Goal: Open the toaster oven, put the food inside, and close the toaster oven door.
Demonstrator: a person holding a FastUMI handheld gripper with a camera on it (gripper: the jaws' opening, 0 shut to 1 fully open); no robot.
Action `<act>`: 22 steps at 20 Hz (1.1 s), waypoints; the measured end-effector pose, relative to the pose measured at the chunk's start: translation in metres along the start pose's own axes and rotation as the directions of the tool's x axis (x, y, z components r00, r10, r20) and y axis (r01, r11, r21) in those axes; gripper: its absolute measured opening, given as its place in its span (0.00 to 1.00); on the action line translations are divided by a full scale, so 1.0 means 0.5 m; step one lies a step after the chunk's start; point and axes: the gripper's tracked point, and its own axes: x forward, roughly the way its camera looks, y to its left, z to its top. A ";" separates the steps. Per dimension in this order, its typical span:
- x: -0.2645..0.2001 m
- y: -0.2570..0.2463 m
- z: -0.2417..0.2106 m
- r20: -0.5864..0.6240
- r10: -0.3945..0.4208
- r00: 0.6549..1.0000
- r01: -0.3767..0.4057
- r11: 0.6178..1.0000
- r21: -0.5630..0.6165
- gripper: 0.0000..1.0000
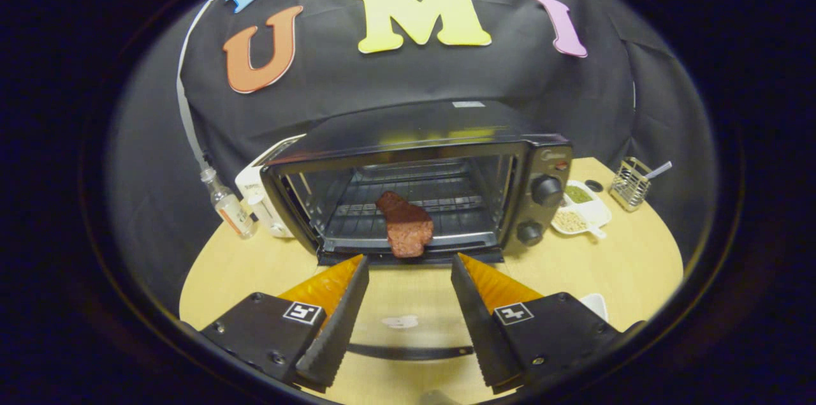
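The black toaster oven (421,137) stands on the wooden table with its front open. Its glass door (408,309) is folded down flat toward me, and the door's dark handle (411,351) shows between and below my fingers. A reddish-brown piece of meat (405,226) lies on the wire rack (459,204) inside, at the front edge of the opening and slightly over the sill. My gripper (410,263) is open above the lowered door, just short of the meat, with nothing between its fingers.
A small clear bottle (231,206) and a white appliance (262,198) stand left of the oven. To its right are a white divided dish (583,213) of grains and a wire holder (630,183). Oven knobs (547,190) face me.
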 end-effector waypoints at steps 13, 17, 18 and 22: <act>-0.181 -0.129 -0.200 -0.101 -0.096 0.990 0.091 0.994 -0.052 0.99; -0.189 -0.127 -0.255 -0.145 -0.098 0.985 0.090 0.994 -0.062 0.99; -0.188 -0.123 -0.266 -0.151 -0.096 0.984 0.088 0.994 -0.061 0.99; -0.169 -0.103 -0.301 -0.175 -0.083 0.981 0.072 0.995 -0.063 0.99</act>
